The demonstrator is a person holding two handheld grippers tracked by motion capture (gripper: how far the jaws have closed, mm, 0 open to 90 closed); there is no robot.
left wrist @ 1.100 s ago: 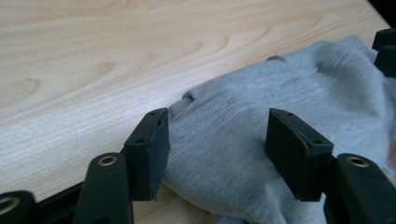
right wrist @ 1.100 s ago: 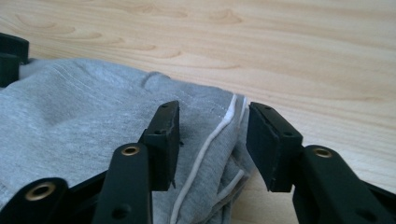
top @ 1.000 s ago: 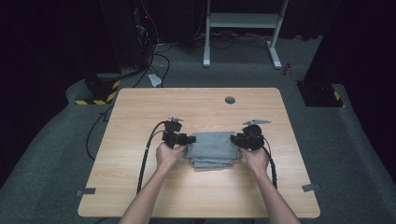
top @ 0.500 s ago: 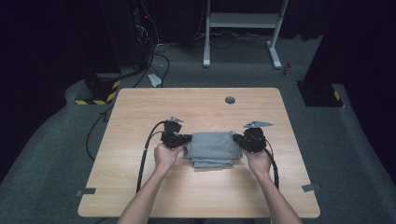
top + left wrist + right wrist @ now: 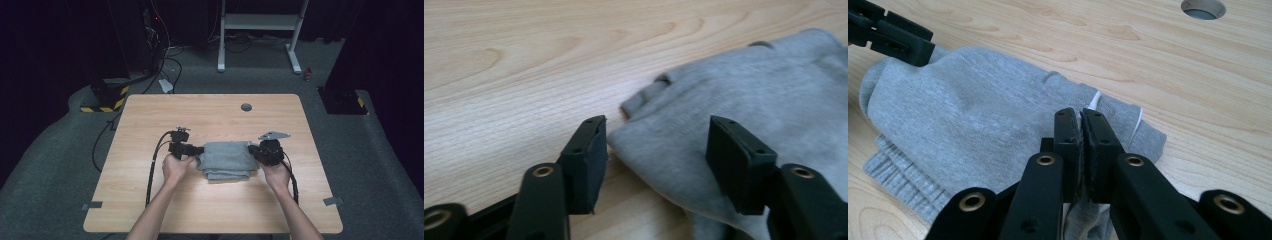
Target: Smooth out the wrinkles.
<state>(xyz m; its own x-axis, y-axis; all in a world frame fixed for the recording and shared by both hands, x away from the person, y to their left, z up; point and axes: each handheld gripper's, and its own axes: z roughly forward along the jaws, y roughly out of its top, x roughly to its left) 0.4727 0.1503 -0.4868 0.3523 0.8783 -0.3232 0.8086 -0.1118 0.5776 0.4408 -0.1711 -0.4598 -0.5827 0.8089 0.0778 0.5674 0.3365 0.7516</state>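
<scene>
A pale wooden worktop [image 5: 150, 200] stands on grey carpet in a dark room, with cables and a white frame beyond it. Near its middle we have a folded grey sweat garment [image 5: 226, 160], ribbed hem showing at the near edge, lying flat between our two hands.

Our right gripper [image 5: 1081, 131] has its jaws pressed together on the garment's right edge, beside a white drawstring [image 5: 1094, 101]. Our left gripper [image 5: 654, 150] has just been opening: its jaws stand well apart astride the left corner of the fabric, and the pads are not pressing on it.

The risk here is lopsidedness. With one side pinched and the other loose, any lift or pull by our right hand would likely drag the stack sideways across the wood and let the layers slide apart, undoing the fold. If we close the left jaws again where they are, we may catch just the top layer or the small rolled lip at the corner, so the lower layers sag when raised. The drawstring could also snag in the right jaws and tug the waistband out of line.
</scene>
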